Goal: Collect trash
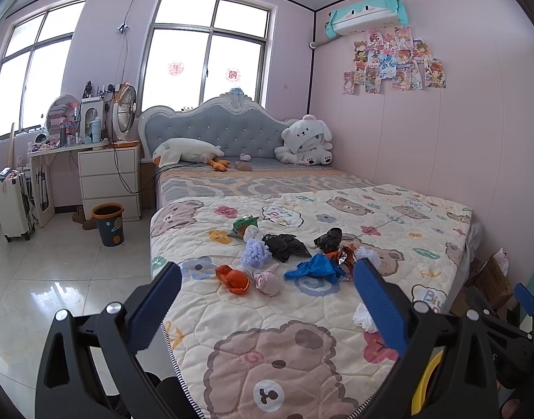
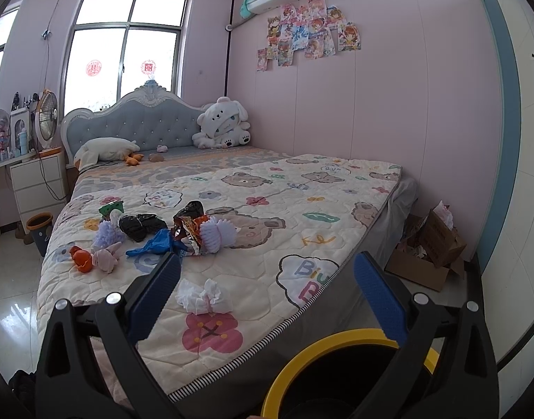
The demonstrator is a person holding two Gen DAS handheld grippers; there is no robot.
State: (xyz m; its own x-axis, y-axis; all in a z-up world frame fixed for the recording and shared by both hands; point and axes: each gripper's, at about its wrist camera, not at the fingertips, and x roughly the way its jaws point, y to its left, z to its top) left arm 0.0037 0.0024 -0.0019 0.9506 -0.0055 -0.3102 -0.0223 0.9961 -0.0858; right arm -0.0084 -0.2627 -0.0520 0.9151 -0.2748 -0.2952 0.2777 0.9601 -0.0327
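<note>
Left claw: spread wide, empty, above the quilt.
Right claw: spread too, over the yellow-rimmed black bin.
Crumpled white tissue: nearest, uncollected.
Scattered wrappers and bags: all on the bear-print quilted bed.
Progress: seemingly barely begun.

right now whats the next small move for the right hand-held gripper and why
Probably ease the right hand-held gripper forward and down onto the white tissue wad. Its jaws are open and empty, the wad lies on the quilt nearest it, and the yellow-rimmed bin sits just below.
</note>
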